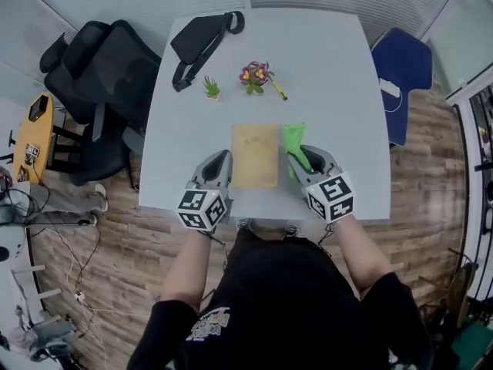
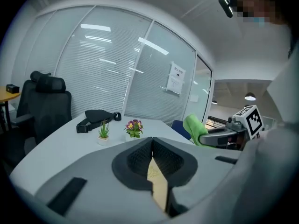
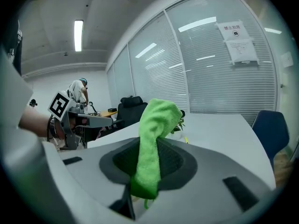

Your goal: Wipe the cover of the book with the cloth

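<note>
A tan book (image 1: 255,156) lies flat on the white table (image 1: 331,68), close to the front edge. My left gripper (image 1: 219,160) sits at the book's left edge. Its jaws are shut, pad against pad. In the left gripper view (image 2: 152,141) a strip of the book's cover (image 2: 159,183) shows below the closed pads. My right gripper (image 1: 304,156) is at the book's right edge, shut on a bright green cloth (image 1: 294,141). In the right gripper view the cloth (image 3: 152,143) sticks up out of the jaws and droops over them.
At the back of the table are a black strap bag (image 1: 202,38), a small green potted plant (image 1: 211,89), a flower pot (image 1: 254,75) and a yellow pen (image 1: 277,89). A black office chair (image 1: 100,75) stands at the left, a blue chair (image 1: 404,72) at the right.
</note>
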The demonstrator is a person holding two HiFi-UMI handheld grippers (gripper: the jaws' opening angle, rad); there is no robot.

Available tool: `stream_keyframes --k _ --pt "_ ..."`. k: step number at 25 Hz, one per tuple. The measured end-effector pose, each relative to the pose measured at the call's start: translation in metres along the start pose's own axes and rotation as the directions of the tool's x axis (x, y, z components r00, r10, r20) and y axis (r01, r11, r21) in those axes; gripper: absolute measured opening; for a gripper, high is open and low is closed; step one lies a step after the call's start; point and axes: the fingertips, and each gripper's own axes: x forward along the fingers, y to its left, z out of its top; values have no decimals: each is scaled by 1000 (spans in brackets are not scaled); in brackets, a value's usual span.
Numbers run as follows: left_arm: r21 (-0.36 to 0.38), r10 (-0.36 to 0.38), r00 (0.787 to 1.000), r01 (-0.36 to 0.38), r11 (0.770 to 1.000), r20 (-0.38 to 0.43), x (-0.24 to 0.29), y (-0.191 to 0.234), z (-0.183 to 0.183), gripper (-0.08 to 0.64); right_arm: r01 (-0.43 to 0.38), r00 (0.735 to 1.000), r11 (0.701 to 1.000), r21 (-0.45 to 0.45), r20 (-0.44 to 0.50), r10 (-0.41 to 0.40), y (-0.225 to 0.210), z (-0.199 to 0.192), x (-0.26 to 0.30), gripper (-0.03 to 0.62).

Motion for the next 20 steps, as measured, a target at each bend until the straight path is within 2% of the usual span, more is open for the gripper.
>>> stream_keyframes --k 5,9,15,20 --pt "9 93 994 -94 996 60 -33 -24 7 6 -111 993 994 -10 32 111 9 13 -8 98" --pt "19 128 990 -129 991 64 -57 -37 -2 6 -168 985 986 -11 44 168 19 16 -9 98" --pt "11 143 989 -144 990 45 -86 -38 -19 6 -201 979 979 29 49 199 41 9 -9 98" --pt "42 111 993 -113 993 46 -113 -37 -19 6 -172 984 984 50 64 168 67 9 -14 98"
